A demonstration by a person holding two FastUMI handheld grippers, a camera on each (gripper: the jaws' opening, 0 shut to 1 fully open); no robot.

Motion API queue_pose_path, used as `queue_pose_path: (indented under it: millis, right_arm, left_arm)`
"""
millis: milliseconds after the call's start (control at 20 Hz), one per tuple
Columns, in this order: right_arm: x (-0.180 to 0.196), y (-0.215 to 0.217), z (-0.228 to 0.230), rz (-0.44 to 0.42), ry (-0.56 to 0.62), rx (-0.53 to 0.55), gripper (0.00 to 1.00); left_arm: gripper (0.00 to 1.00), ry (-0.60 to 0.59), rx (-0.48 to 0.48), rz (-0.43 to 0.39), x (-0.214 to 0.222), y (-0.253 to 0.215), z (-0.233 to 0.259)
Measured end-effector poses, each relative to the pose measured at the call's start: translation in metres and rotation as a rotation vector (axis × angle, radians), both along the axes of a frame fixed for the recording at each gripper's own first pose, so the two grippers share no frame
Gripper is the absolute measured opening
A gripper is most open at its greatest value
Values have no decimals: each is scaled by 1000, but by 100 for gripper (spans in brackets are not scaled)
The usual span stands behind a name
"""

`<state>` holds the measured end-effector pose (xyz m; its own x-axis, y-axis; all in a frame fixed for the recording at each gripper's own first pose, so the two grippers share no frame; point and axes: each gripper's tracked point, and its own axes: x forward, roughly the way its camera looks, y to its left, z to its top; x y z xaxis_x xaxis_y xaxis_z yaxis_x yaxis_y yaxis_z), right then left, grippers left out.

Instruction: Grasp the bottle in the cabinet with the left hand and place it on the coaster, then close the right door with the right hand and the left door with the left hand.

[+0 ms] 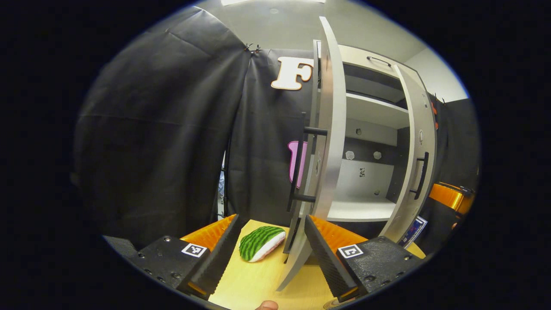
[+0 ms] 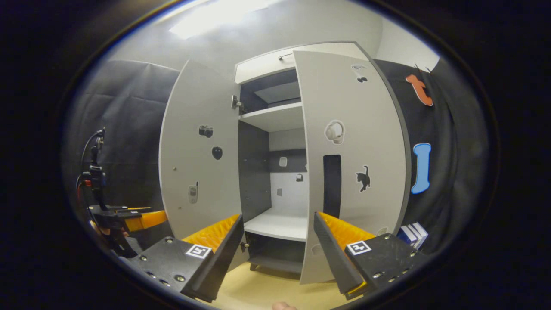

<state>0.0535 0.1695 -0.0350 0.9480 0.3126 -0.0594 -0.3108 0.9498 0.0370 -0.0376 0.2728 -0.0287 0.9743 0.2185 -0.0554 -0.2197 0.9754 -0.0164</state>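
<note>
The white cabinet (image 2: pixel 275 129) stands with both doors swung out. In the right gripper view its left door (image 2: pixel 200 150) and right door (image 2: pixel 353 163) frame a white lower shelf (image 2: pixel 277 226). My right gripper (image 2: pixel 279 217) is open in front of that shelf, holding nothing. In the left gripper view the left door (image 1: pixel 327 129) is edge-on just past my open left gripper (image 1: pixel 272 219), its black handle (image 1: pixel 301 168) close ahead; the right door (image 1: pixel 419 163) is farther right. The left gripper (image 2: pixel 129 217) also appears at the far left of the right gripper view, outside the left door.
A green-striped, watermelon-slice-shaped soft piece (image 1: pixel 261 243) lies on the wooden tabletop (image 1: pixel 254 280) left of the left door. Blue-and-white boxes (image 2: pixel 413 232) stand by the right door's foot. Black cloth (image 1: pixel 163 129) walls the booth. The other gripper's orange body (image 1: pixel 450 196) shows at the right.
</note>
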Motion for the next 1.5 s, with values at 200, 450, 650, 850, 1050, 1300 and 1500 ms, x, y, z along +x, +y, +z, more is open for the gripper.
queue_pose_path:
  millis: [200,450,650,850,1050,1300,1500]
  right_arm:
    - [0,-3,-3,-7,2,0,98]
    - [0,-11,-7,-23,8,-8,98]
    - [2,-20,-7,-36,12,-14,98]
    - [3,-24,-8,-42,13,-14,98]
    - [4,-28,-11,-37,20,-18,98]
    - [2,-32,-11,-31,21,-12,98]
    - [1,-43,-8,-45,11,-12,98]
  left_arm:
    - [95,8,4,5,4,3,-3]
    - [95,27,16,21,8,8,-11]
    - [94,21,-53,-2,10,5,-15]
    - [95,5,-117,-2,12,1,-13]
    - [95,10,-96,-21,13,-3,-13]
    - [95,16,-122,-75,15,-32,-19]
    - [95,27,-113,-121,22,-57,-21]
